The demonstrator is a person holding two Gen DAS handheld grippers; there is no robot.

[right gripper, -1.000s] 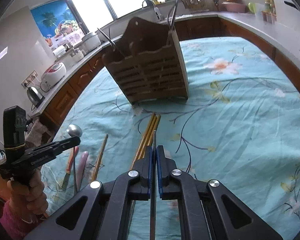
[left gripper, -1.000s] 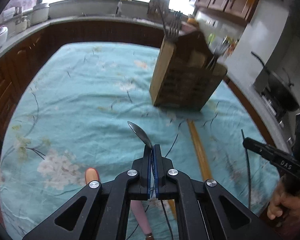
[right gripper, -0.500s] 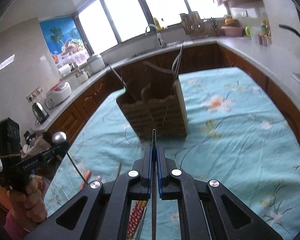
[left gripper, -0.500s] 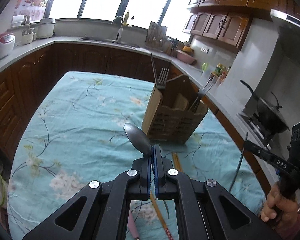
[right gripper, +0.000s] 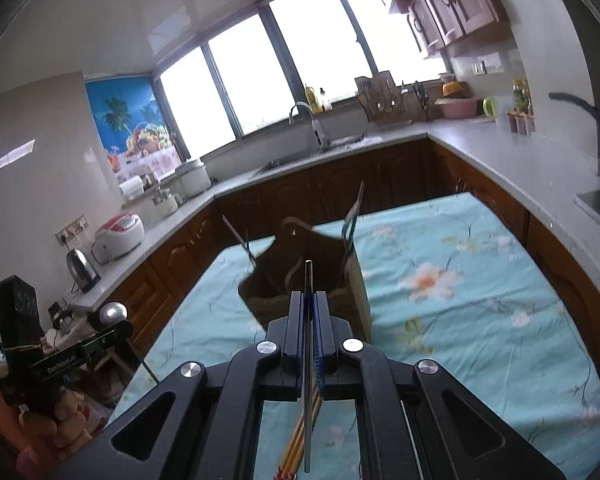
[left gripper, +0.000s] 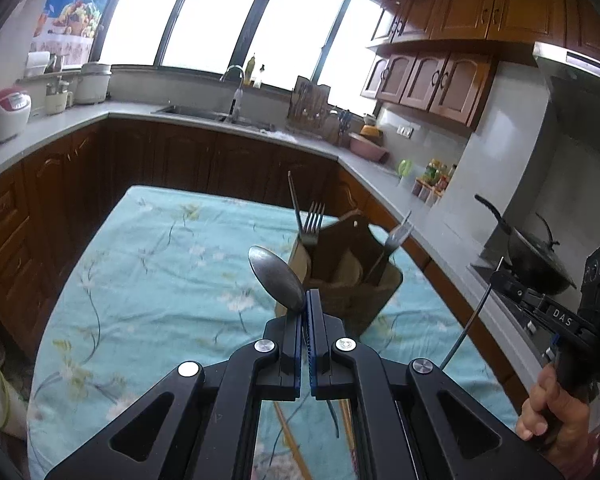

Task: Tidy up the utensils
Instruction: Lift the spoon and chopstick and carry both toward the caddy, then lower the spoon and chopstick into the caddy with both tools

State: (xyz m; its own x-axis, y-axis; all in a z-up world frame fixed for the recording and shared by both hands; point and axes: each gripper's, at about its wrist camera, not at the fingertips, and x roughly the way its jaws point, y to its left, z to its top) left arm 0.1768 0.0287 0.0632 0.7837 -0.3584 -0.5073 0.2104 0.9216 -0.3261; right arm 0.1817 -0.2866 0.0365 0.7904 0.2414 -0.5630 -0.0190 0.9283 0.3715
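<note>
The left gripper [left gripper: 308,312] is clamped on a spoon [left gripper: 276,276] tilting toward eleven o'clock, the right gripper [right gripper: 309,312] pinches a thin metal utensil [right gripper: 308,280] pointing at twelve, and beyond both stands the wooden holder [left gripper: 348,276] on the floral tablecloth [left gripper: 160,272].

Turquoise floral tablecloth [left gripper: 160,288]; brown wooden holder [left gripper: 352,280]; grey steel spoon [left gripper: 276,276].

Your left gripper [left gripper: 306,308], matt black plastic with bright steel screws, pinches a dull, smooth metal spoon [left gripper: 276,276]. Centre frame, the holder [left gripper: 352,280] looks like slatted, matt wood; its forks [left gripper: 312,224] are metal. The tablecloth [left gripper: 160,280] is soft, wrinkled printed cloth. Your right gripper [right gripper: 309,304] clamps a thin metal rod [right gripper: 308,280].
</note>
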